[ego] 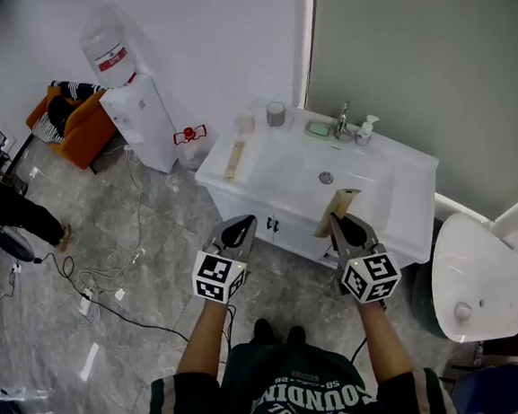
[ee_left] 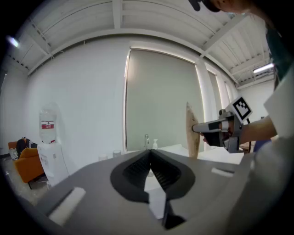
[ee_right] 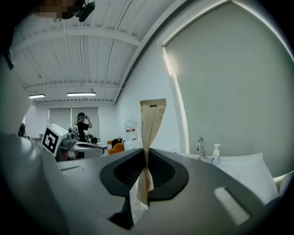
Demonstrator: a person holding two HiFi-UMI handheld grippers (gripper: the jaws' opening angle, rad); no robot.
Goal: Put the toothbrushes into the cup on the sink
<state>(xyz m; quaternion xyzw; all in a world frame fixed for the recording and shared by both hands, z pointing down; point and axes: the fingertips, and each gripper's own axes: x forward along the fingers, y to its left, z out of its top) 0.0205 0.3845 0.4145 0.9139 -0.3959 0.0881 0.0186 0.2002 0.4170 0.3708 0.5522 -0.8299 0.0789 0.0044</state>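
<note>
My right gripper (ego: 341,221) is shut on a toothbrush in a tan paper packet (ego: 338,209), held over the front edge of the white sink (ego: 409,166). In the right gripper view the packet (ee_right: 150,124) stands upright, pinched between the jaws. My left gripper (ego: 240,221) hangs in front of the cabinet with its jaws together and nothing in them. From the left gripper view the packet (ee_left: 191,133) shows at the right. A second packet (ego: 234,160) lies on the sink's left rim. A grey cup (ego: 275,114) and a white cup (ego: 245,121) stand at the back left corner.
A faucet (ego: 343,120), a soap bottle (ego: 365,130) and a green soap dish (ego: 317,130) line the back of the sink. A water dispenser (ego: 123,96) and an orange chair (ego: 76,123) stand to the left, a toilet (ego: 477,277) to the right. Cables run over the floor.
</note>
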